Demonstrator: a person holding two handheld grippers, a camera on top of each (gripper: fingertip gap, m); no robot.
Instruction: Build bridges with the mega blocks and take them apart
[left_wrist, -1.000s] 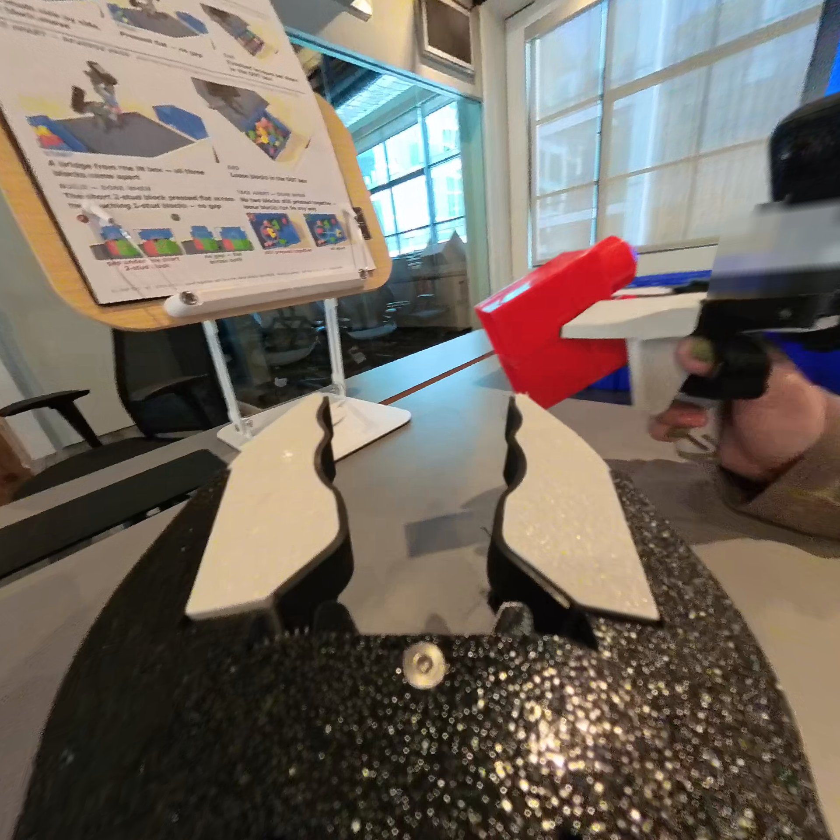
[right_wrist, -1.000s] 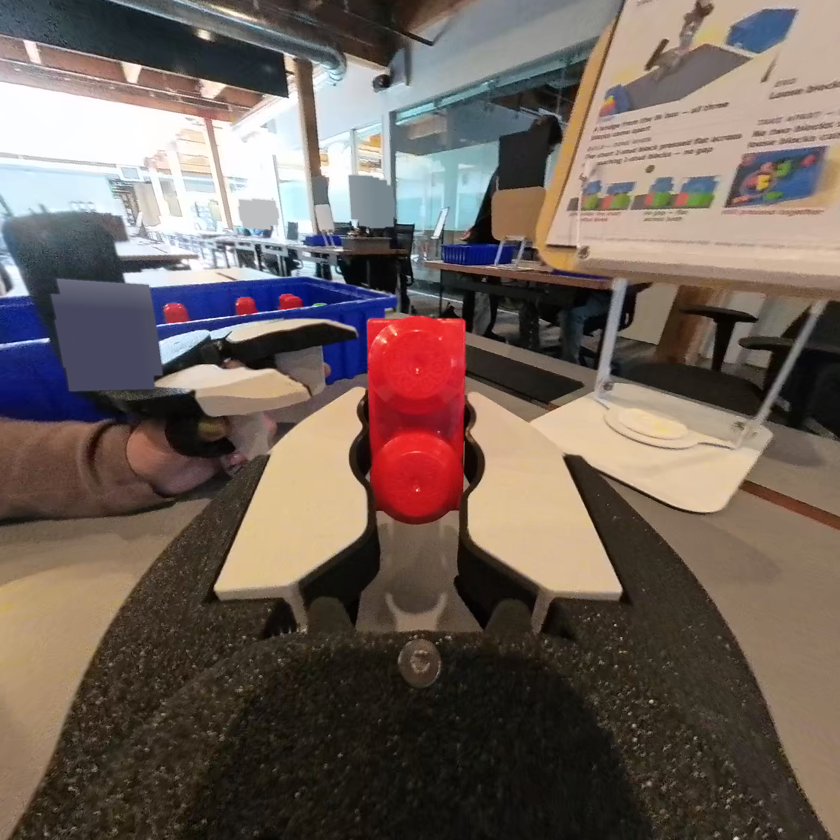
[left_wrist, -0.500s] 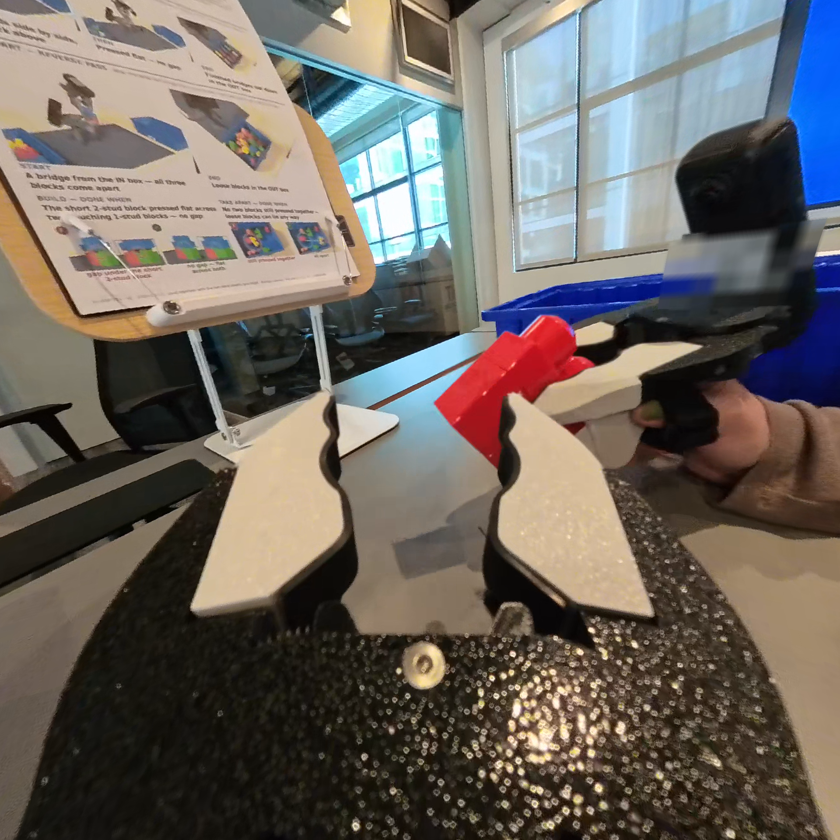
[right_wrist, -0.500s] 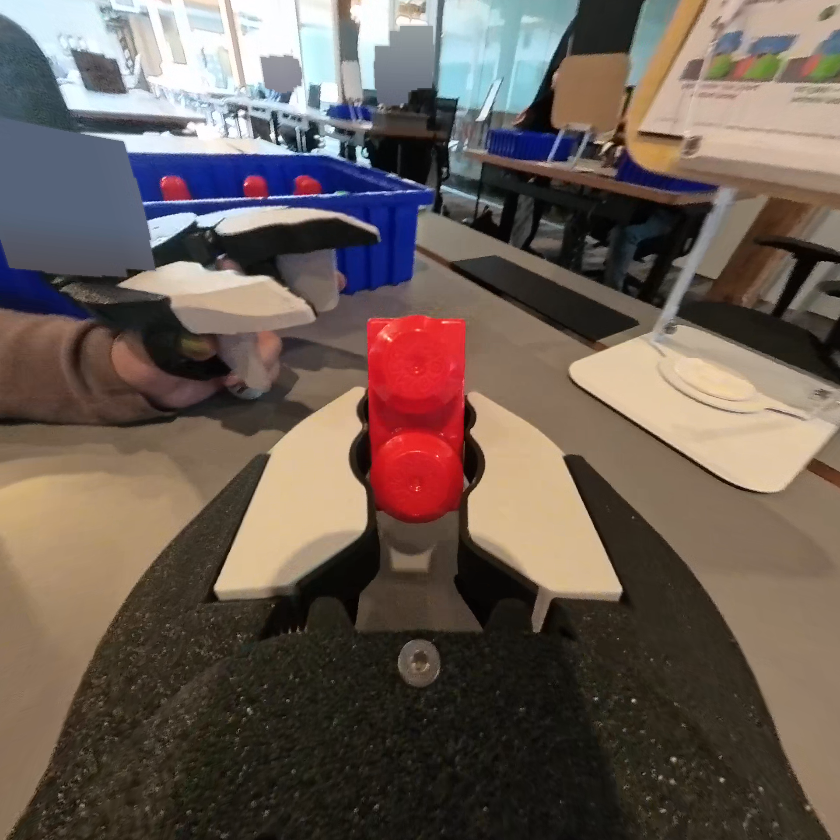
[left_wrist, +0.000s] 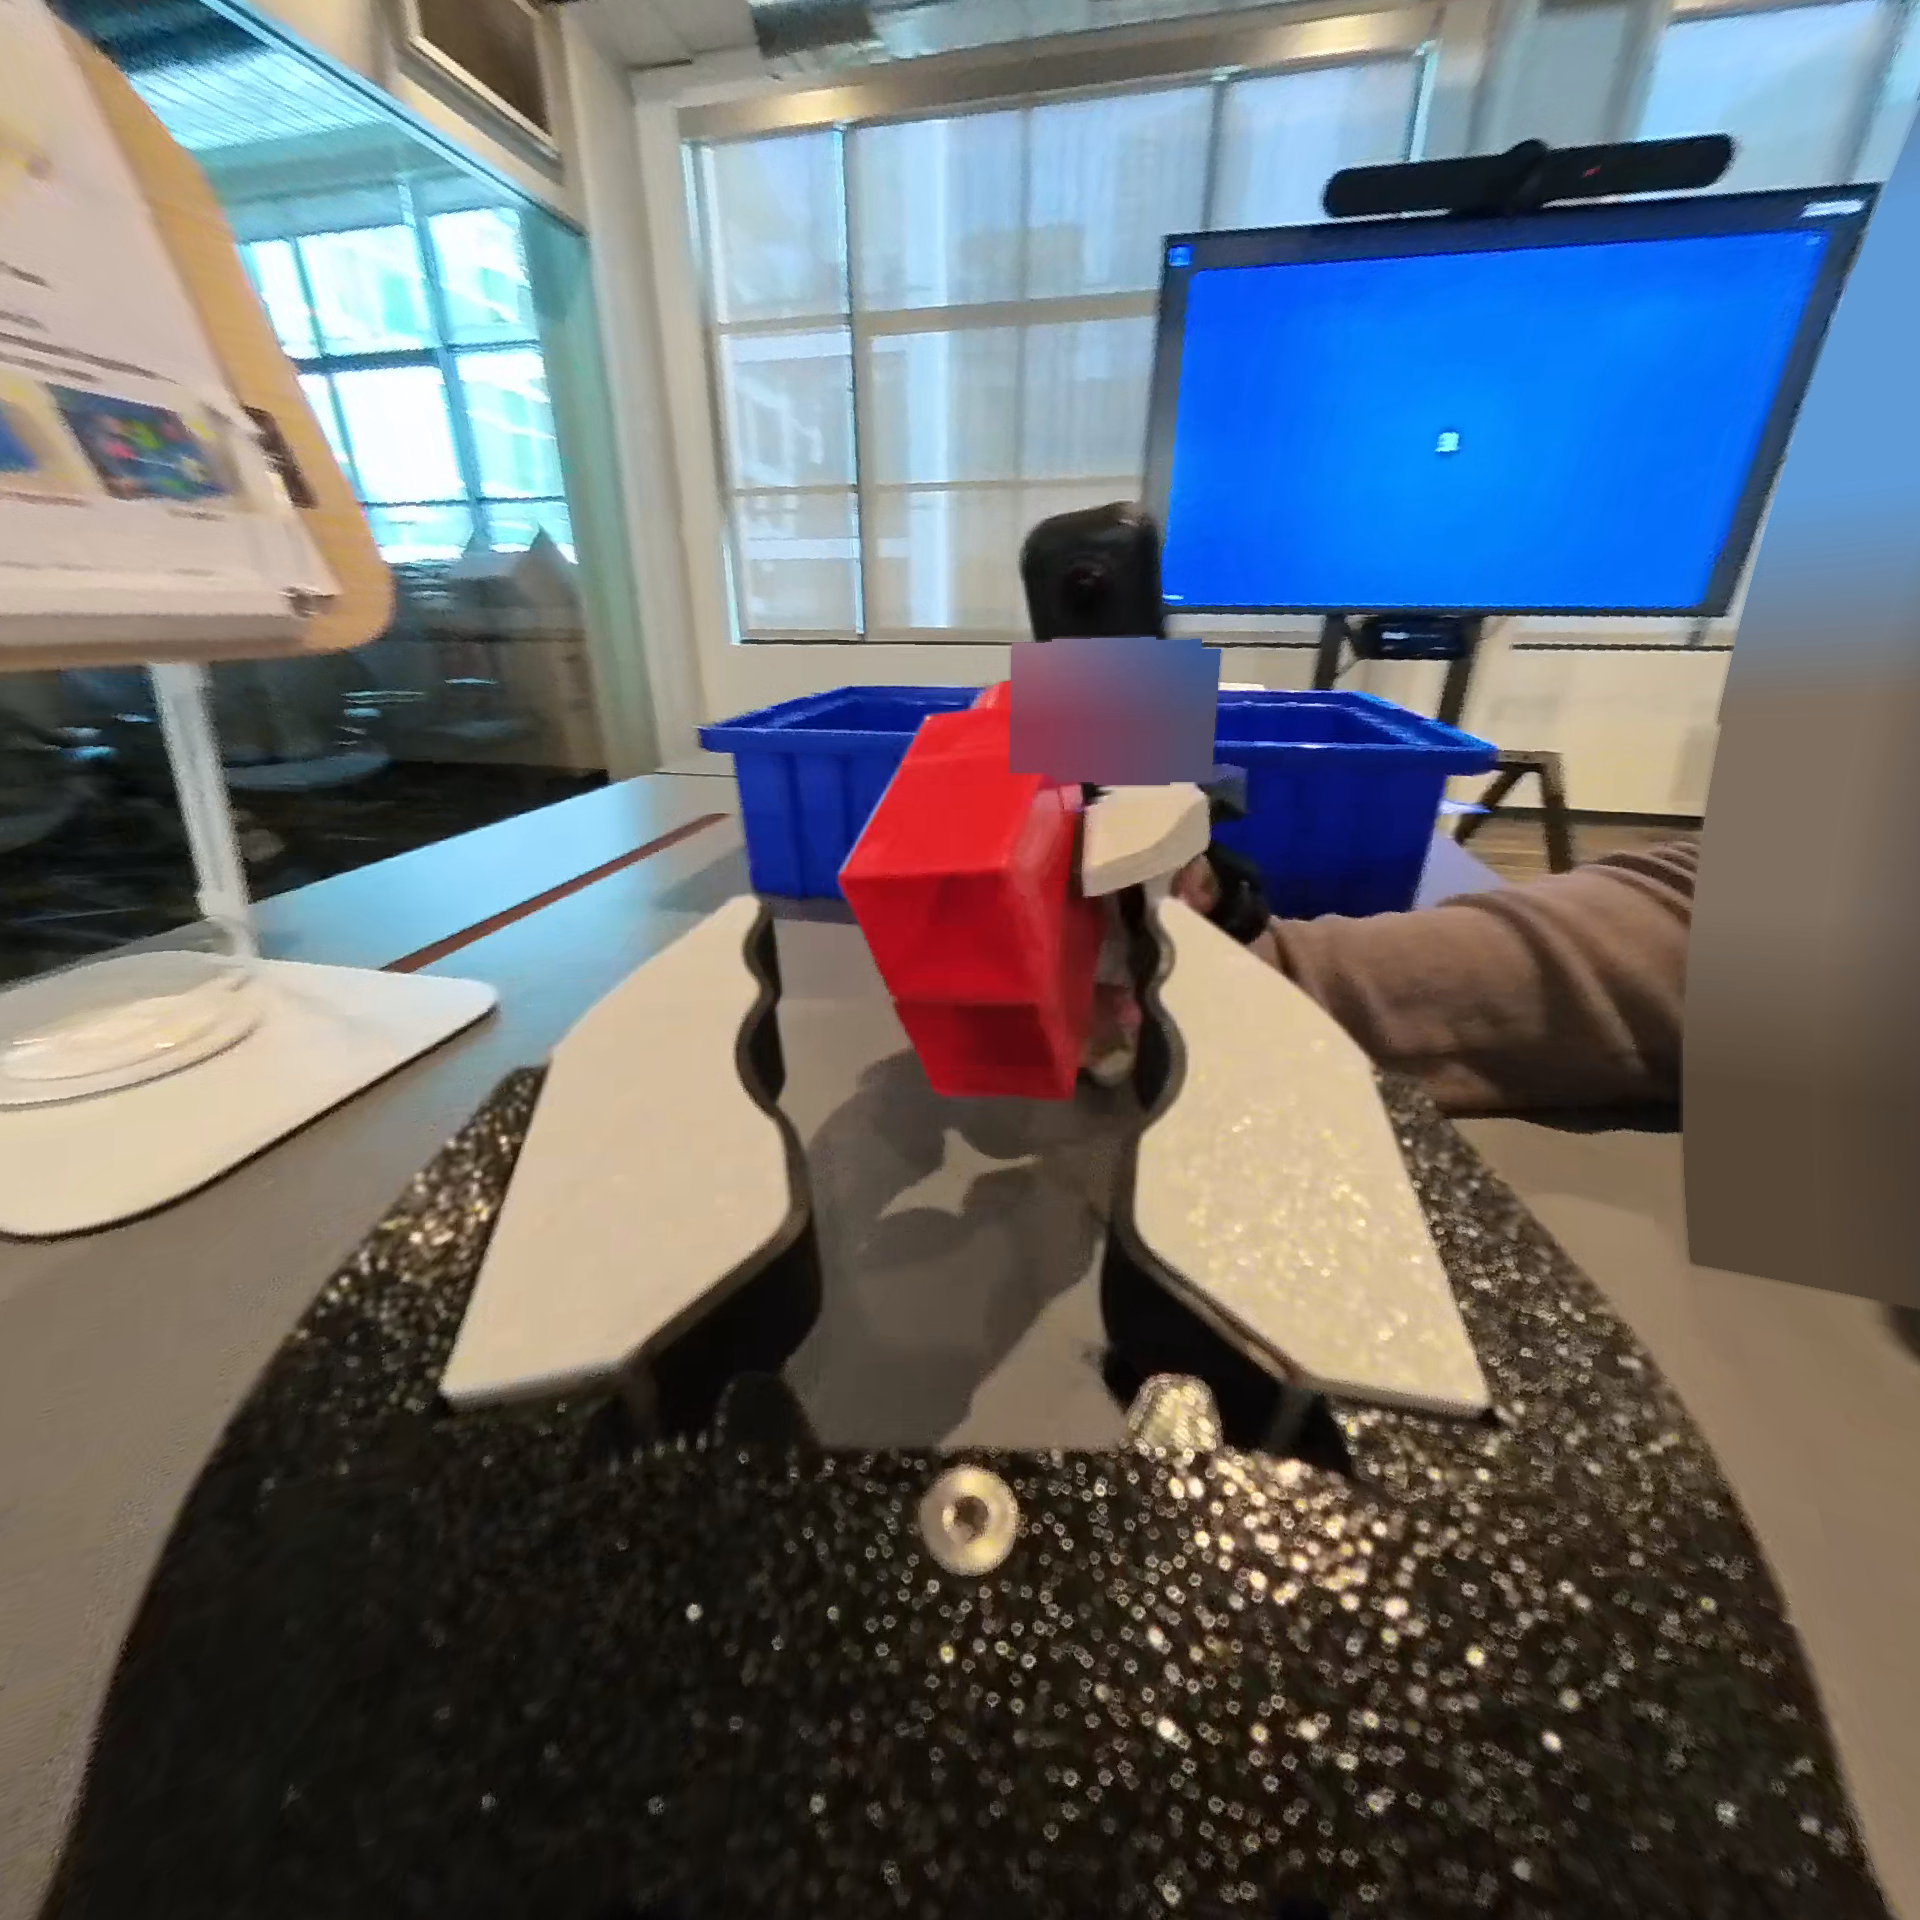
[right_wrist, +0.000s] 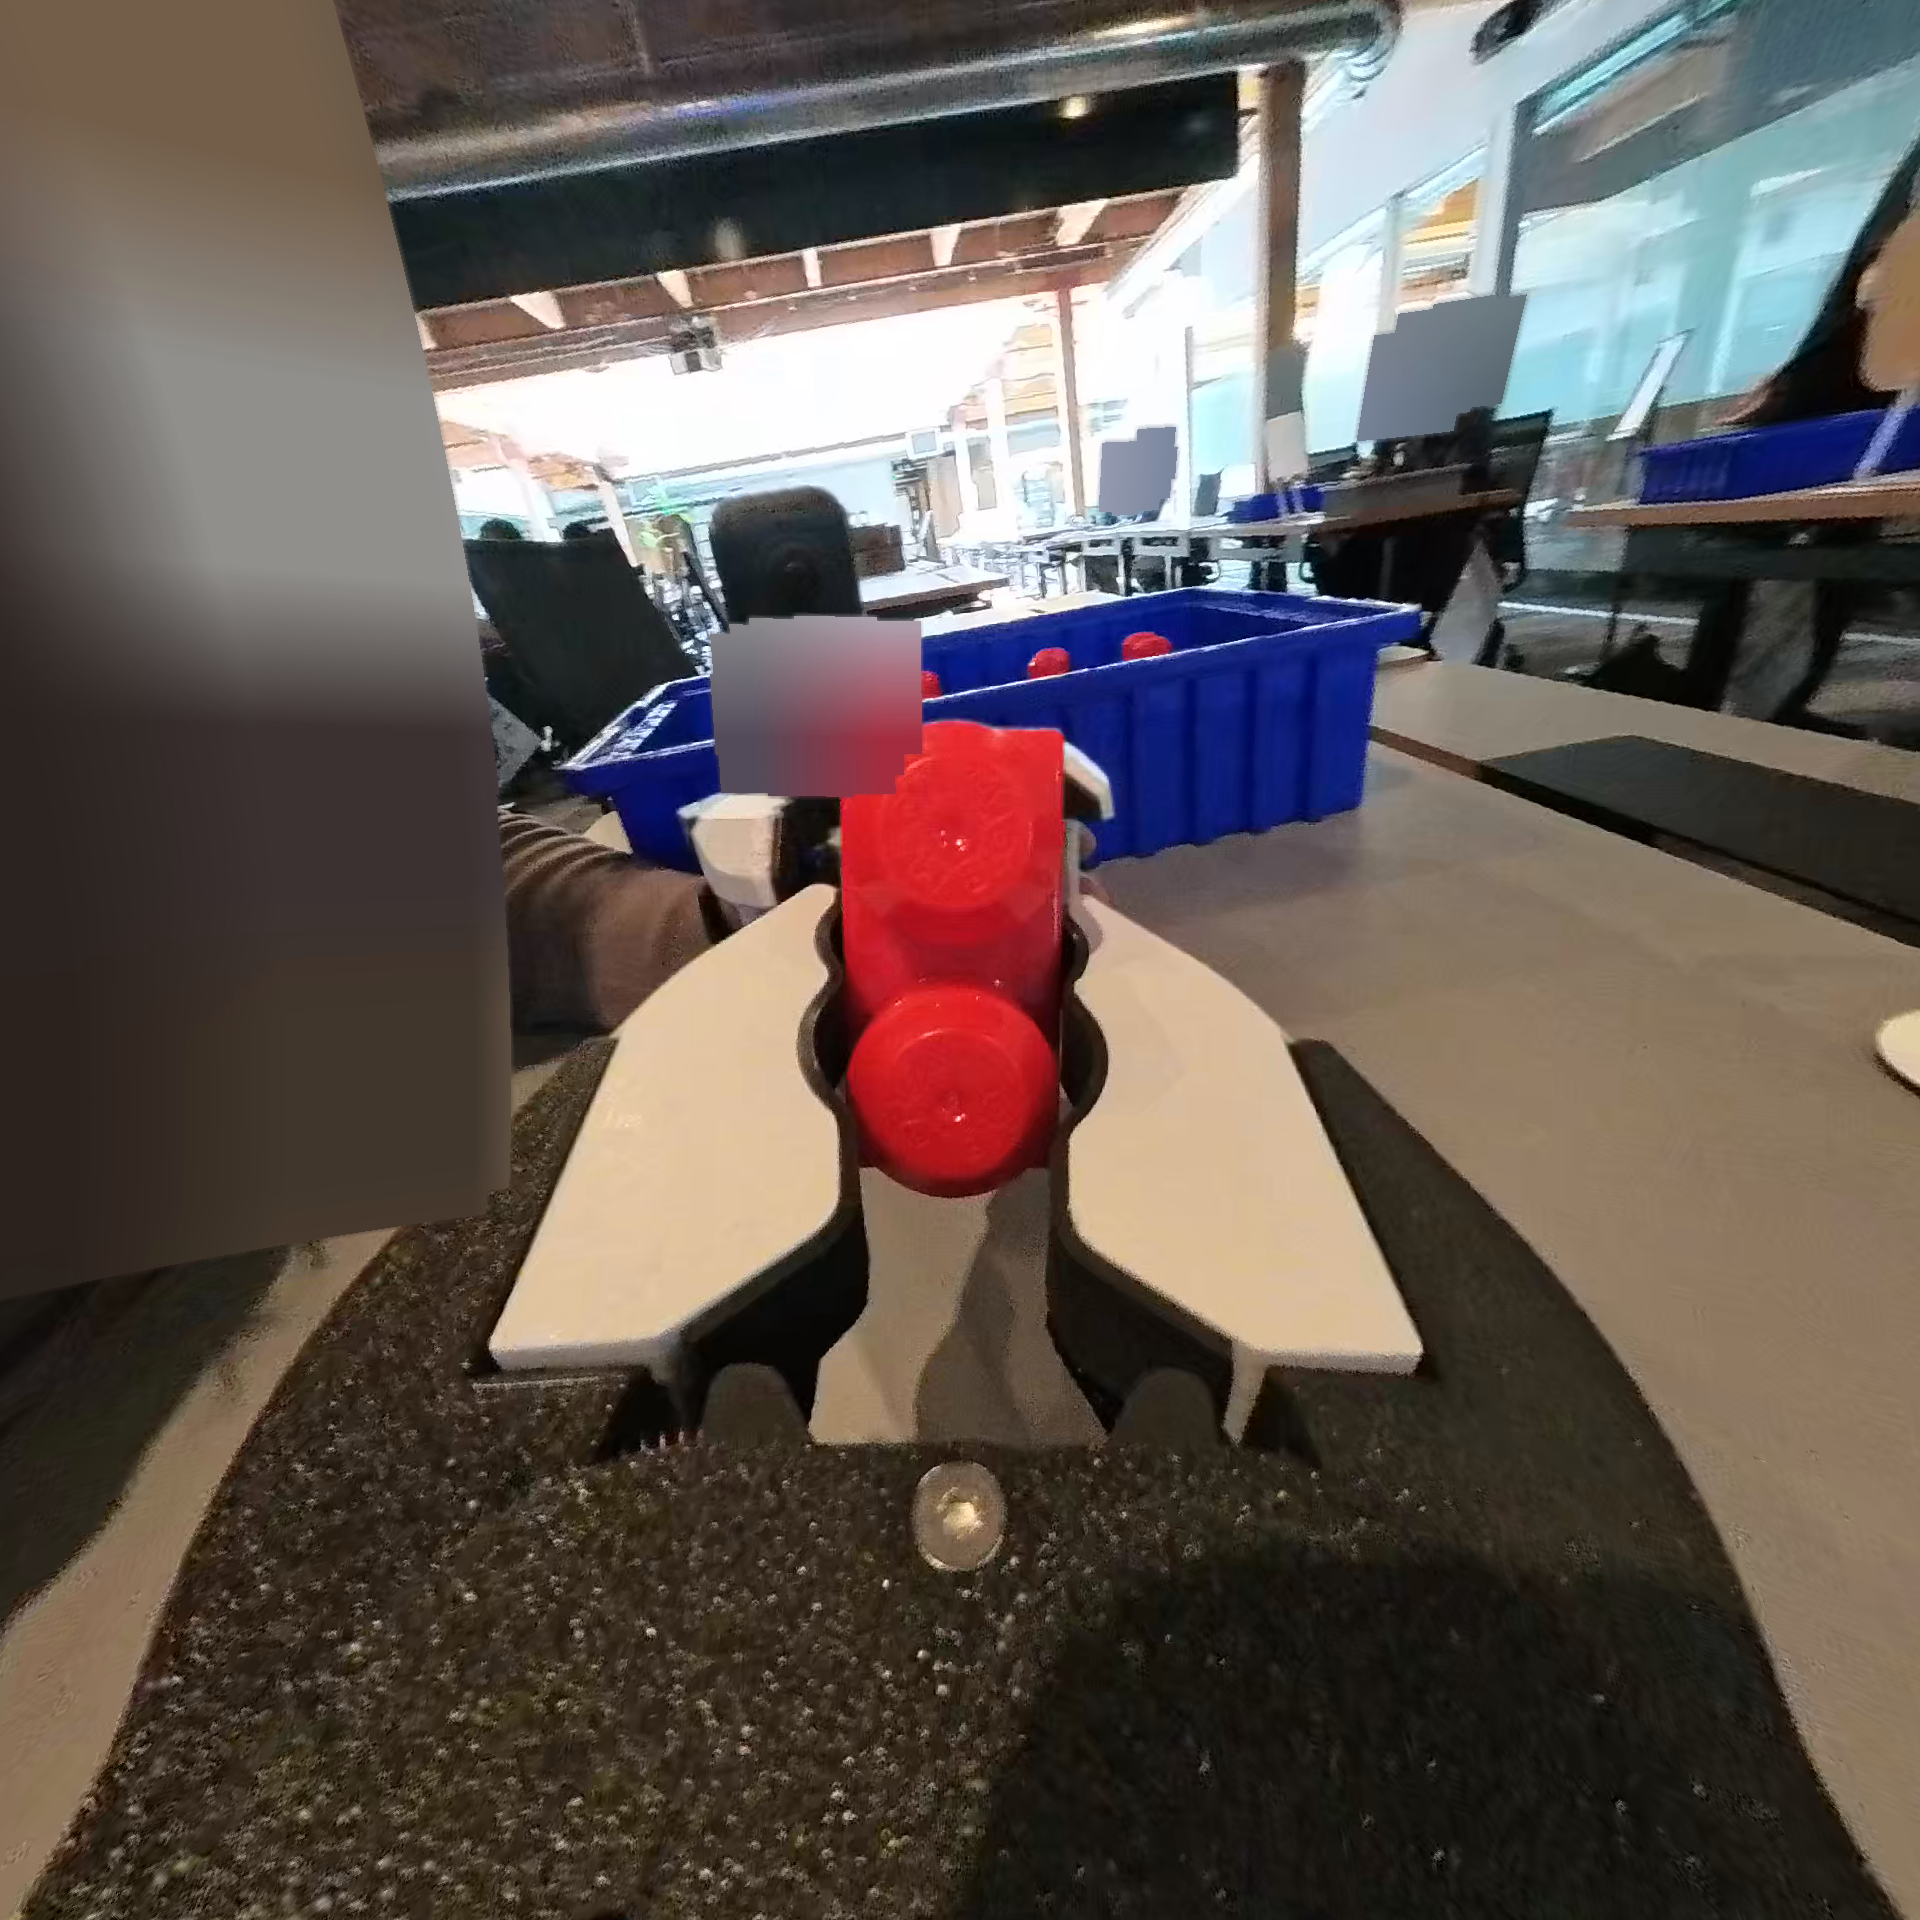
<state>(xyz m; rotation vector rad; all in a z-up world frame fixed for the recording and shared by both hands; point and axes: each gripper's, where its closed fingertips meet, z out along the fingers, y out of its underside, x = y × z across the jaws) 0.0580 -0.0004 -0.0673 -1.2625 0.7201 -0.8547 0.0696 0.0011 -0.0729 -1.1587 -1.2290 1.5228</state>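
My right gripper (right_wrist: 954, 935) is shut on a red two-stud mega block (right_wrist: 951, 862), with both pads pressed on its sides and the studs facing the camera. In the left wrist view the same red block (left_wrist: 966, 914) hangs above the table between my left fingers, with the right gripper's white finger (left_wrist: 1143, 842) on its side. My left gripper (left_wrist: 956, 925) is open. There is a clear gap between its left finger (left_wrist: 665, 1122) and the block. The left gripper's fingers (right_wrist: 738, 847) show behind the block in the right wrist view.
A blue bin (left_wrist: 1340, 800) stands on the grey table behind the block; it holds red blocks (right_wrist: 1049, 662). An instruction board on a white stand (left_wrist: 208, 1039) is at the left. A blue screen (left_wrist: 1486, 416) stands beyond. A black mat (right_wrist: 1714, 800) lies far right. My two grippers' fingertips are within a few centimetres of each other.
The two grippers have swung to face each other. The red block in the right gripper has come in between the left fingers, which have closed a little and remain apart from it.
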